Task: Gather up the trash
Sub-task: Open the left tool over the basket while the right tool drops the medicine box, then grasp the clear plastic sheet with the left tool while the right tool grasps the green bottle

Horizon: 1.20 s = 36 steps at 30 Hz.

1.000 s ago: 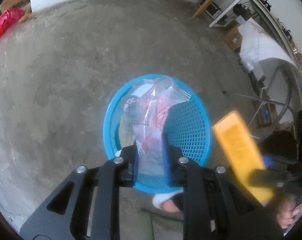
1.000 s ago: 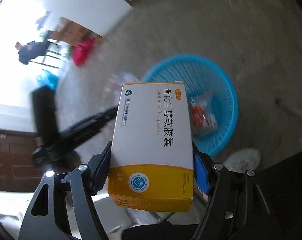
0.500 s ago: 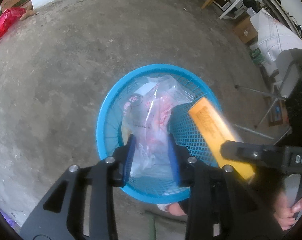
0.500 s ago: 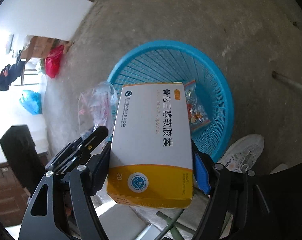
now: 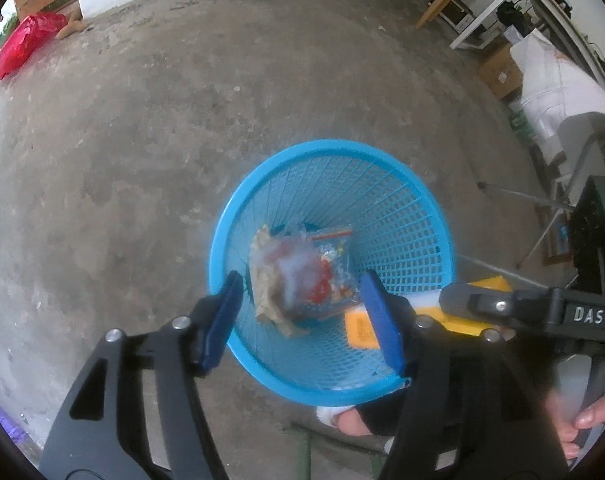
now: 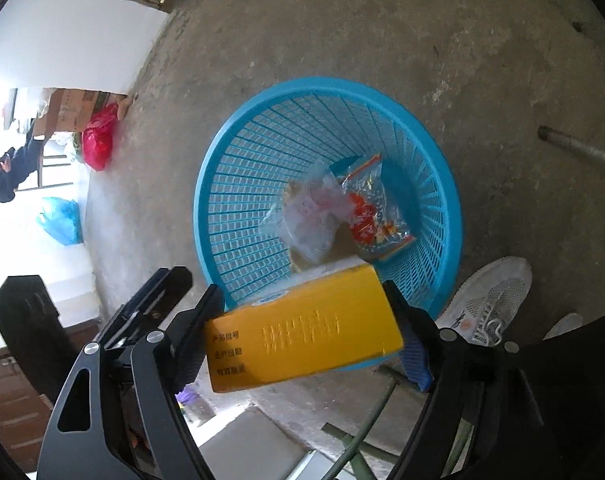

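**Box held at basket rim, bags already inside**

A round blue mesh basket (image 5: pixel 402 216) is seen on rough concrete floor (image 5: pixel 142 140). Crinkly clear plastic bags (image 5: pixel 302 272) are piled at its bottom. The left claw (image 5: pixel 302 316) is spread wide, nothing gripped. A yellow cardboard medicine box (image 6: pixel 302 332) is clamped tilted in the right claw (image 6: pixel 310 328), just over the near rim. Open floor is seen all around.

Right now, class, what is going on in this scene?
A person is collecting trash into a blue basket on a concrete floor. The left gripper hangs over it with its jaws open and empty; a clear plastic bag and a snack packet lie inside the basket. The right gripper has the yellow medicine box between its jaws at the basket's near rim, not yet dropped in.
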{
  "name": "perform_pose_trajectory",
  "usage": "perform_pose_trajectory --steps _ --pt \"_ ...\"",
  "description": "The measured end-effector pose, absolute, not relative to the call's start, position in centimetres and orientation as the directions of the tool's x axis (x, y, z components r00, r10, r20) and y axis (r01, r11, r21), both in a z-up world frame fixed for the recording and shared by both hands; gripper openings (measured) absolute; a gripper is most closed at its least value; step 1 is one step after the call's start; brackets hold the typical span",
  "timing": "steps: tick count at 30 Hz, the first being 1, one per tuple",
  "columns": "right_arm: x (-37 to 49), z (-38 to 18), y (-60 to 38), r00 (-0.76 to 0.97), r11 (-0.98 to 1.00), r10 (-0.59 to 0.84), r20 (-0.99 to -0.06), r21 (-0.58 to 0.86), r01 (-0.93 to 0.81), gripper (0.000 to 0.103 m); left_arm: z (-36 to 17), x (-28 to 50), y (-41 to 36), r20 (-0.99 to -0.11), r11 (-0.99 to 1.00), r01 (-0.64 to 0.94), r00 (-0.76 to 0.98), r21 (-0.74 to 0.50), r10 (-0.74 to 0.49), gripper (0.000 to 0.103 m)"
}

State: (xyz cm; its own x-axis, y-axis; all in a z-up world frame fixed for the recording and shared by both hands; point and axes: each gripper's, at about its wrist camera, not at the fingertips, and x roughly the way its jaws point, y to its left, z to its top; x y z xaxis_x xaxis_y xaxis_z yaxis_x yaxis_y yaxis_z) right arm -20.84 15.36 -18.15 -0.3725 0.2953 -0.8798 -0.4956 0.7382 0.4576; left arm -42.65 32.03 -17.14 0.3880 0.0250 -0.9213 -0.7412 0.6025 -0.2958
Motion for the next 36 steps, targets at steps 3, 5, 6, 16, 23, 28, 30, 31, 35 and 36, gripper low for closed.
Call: perform_pose_trajectory --steps 3,5,6,16,23,28,30,31,35,36 --pt "-20.9 -17.1 15.6 -0.332 0.721 0.305 -0.892 0.445 -0.532 0.077 -16.5 -42.7 32.3 -0.919 0.610 -0.739 0.391 -0.284 0.045 0.058" --pt "-21.1 -16.5 15.8 -0.310 0.707 0.307 -0.900 0.433 -0.558 0.077 -16.1 -42.8 32.7 -0.914 0.598 -0.745 0.402 -0.294 0.052 0.058" --pt "-21.3 -16.3 15.9 -0.305 0.698 0.305 -0.902 0.429 -0.573 0.078 -15.9 -43.0 32.9 -0.910 0.586 -0.752 0.410 -0.302 0.057 0.058" --pt "-23.9 -14.3 18.1 -0.270 0.561 0.291 -0.918 0.392 -0.729 0.081 -13.3 -44.1 34.6 -0.882 0.542 -0.780 0.450 -0.313 0.137 0.058" --pt "-25.2 -12.8 18.1 -0.294 0.499 0.329 -0.897 0.430 -0.752 0.081 -12.2 -44.7 35.6 -0.870 0.514 -0.795 0.463 -0.322 0.172 0.058" --pt "-26.0 -10.3 17.6 -0.332 0.429 0.348 -0.877 0.464 -0.775 0.081 -11.7 -44.9 35.5 -0.877 0.532 -0.791 0.449 -0.301 0.171 0.058" --pt "-26.0 -8.9 17.0 -0.345 0.410 0.371 -0.862 0.485 -0.772 0.081 -11.3 -45.0 35.5 -0.882 0.549 -0.790 0.433 -0.273 0.185 0.058" --pt "-25.8 -7.6 16.4 -0.357 0.393 0.392 -0.848 0.505 -0.768 0.081 -11.0 -45.1 35.6 -0.882 0.552 -0.791 0.429 -0.264 0.194 0.058" --pt "-24.8 -2.9 14.2 -0.354 0.350 0.453 -0.818 0.528 -0.774 0.081 -9.7 -45.4 36.1 -0.870 0.541 -0.794 0.447 -0.277 0.210 0.058" --pt "-24.5 -1.4 13.6 -0.346 0.337 0.471 -0.811 0.529 -0.779 0.081 -9.3 -45.3 36.1 -0.865 0.542 -0.791 0.454 -0.283 0.212 0.058"
